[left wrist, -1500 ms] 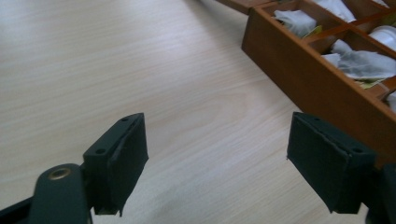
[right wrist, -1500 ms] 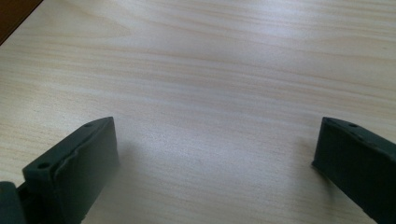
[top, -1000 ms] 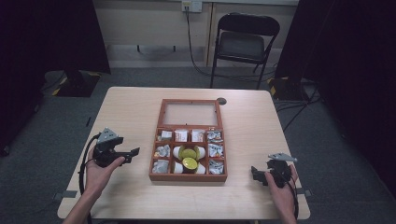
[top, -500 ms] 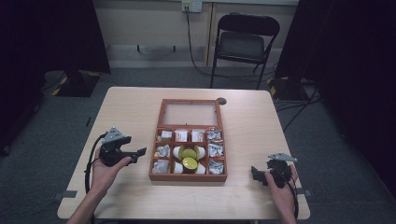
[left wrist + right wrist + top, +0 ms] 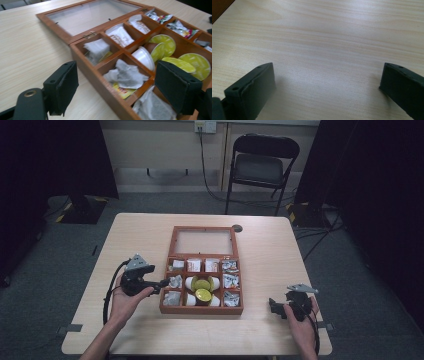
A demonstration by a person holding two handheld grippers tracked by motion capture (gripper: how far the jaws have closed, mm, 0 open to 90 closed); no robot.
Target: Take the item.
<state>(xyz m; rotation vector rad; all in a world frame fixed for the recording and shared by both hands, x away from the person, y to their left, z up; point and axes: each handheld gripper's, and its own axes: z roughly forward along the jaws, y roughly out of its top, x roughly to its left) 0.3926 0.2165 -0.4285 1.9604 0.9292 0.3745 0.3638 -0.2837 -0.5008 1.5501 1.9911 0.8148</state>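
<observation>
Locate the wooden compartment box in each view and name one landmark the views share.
High view: the wooden compartment box sits mid-table, lid open flat away from the person.
Left gripper view: it fills the centre and right, beyond the open jaws.
Right gripper view: a brown sliver at the top left corner, probably its edge.
Shared landmark: the light wooden table.

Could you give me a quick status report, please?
Left tool open, closing, at open wooden compartment box. Right tool open, empty. Nothing in the way.

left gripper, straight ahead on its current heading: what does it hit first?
Most likely the wooden box's near left wall. The left gripper, jaws open and empty, points at the tea-bag compartments just behind it. Depth is uncertain.
</observation>
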